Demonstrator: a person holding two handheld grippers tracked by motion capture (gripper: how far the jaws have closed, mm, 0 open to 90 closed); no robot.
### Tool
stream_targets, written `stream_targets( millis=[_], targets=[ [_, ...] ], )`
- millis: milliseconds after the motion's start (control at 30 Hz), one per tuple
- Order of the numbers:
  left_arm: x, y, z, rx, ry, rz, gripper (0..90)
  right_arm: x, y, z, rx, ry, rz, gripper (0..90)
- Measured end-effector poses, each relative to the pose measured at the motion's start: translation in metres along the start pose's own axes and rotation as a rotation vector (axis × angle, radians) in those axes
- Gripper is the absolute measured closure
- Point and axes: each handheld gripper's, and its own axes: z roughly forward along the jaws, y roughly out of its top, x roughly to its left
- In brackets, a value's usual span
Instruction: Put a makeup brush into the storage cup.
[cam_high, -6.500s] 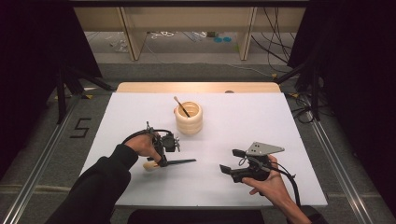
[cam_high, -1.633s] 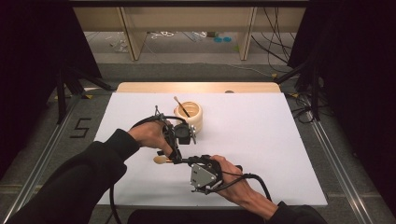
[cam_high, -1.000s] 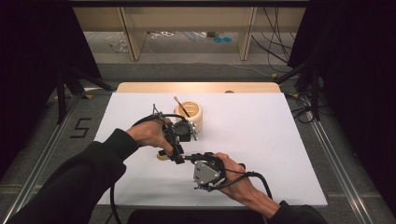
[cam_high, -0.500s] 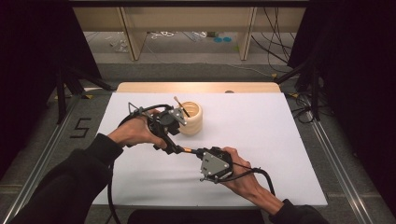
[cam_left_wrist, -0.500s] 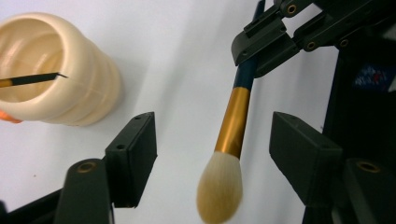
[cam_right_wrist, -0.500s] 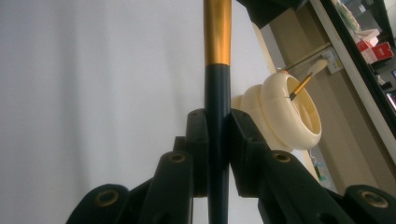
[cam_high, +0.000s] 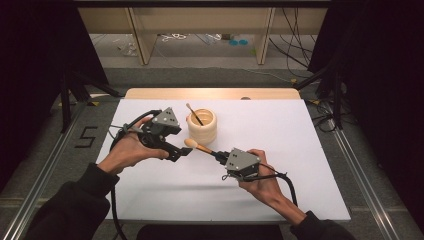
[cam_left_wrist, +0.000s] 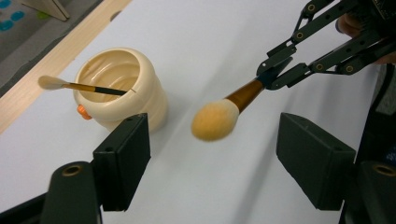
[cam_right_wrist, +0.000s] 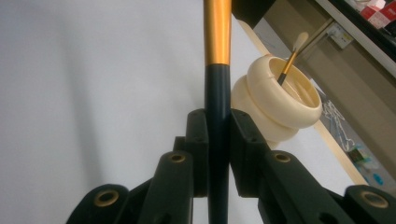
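A: Where is the big brush right now?

B: In the high view it sits just left of the frame's middle, held off the white table and slanting from lower right up to upper left. Its fluffy orange head points toward the left gripper. The right gripper is clamped on its dark handle.

A: Is that grip clear to see?

B: Yes. In the right gripper view the handle runs straight up the middle of the frame, with both black jaws pressed against it and the golden collar above them.

A: And the left gripper?

B: Its jaws have just been opening and stand wide apart. In the left gripper view the brush head hangs in mid-frame between the two black pads but farther off, touching neither. The right gripper reaches in from the upper right of that view, pinching the handle.

A: What else is on the table?

B: A cream ribbed cup, just above the brush head in the high view. A thin small brush leans inside it, pale tip up and to the left. The cup is near the big brush but not touching it.
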Motion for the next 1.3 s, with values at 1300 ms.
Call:
stream_targets(
  millis=[1300],
  targets=[
    [-0.016, -0.041, 0.029, -0.420, 0.007, -0.316, 24.2, -0.019, -0.006, 0.001, -0.230, 0.058, 0.370, 78.9]
  ],
)
